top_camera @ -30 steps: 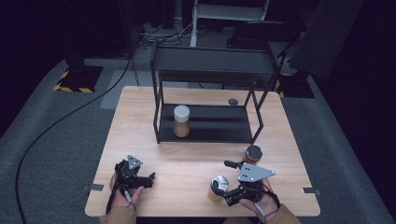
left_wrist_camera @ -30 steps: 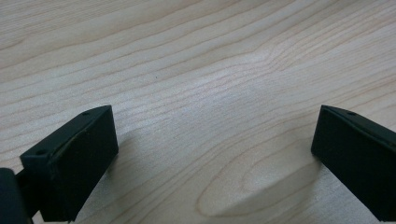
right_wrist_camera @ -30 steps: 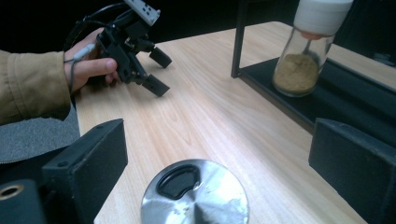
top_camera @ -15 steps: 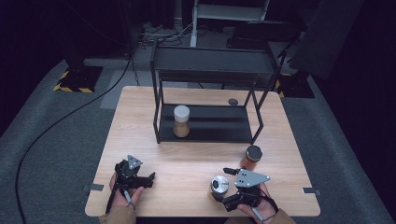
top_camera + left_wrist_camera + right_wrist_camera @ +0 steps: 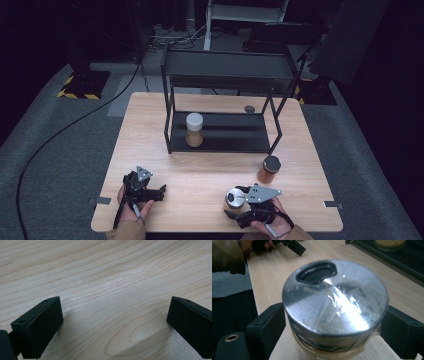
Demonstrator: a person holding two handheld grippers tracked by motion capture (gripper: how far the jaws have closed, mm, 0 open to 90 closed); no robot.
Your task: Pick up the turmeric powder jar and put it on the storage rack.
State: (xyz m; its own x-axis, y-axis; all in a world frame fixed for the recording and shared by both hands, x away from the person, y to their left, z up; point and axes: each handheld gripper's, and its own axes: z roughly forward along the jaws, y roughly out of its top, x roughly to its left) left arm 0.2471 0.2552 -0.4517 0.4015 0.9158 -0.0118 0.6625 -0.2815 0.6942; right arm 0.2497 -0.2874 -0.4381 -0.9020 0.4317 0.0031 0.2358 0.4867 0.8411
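Fig.: Your right gripper (image 5: 235,205) is working at the near right of the tabletop (image 5: 210,170), w/ a metal-lidded jar (image 5: 233,198) standing between its jaws. The jaws have just been closing; in the right gripper view they are sitting at the jar's (image 5: 334,312) two sides just below the lid rim, but you cannot tell if the pads are pressing yet. The jar is standing upright, long axis vertical, lid facing up; the lid has a dark kidney-shaped opening and a film of clear wrap over it. Contents: pale, barely visible under the lid.

Other containers: a white-capped jar (image 5: 194,129) is standing on the lower level of the black rack (image 5: 225,75), holding tan powder approx. to its upper half. A black-lidded jar (image 5: 269,169) w/ orange-brown contents is standing on the tabletop just in front of the rack's right leg, near the gripped-at jar but apart.

Your right hand (image 5: 267,220) is lying low at the tabletop edge, gripper pointing leftward & level. Your left gripper (image 5: 159,192) is resting near the left front, jaws wide, nothing between them, pointing right across bare wood (image 5: 112,285).
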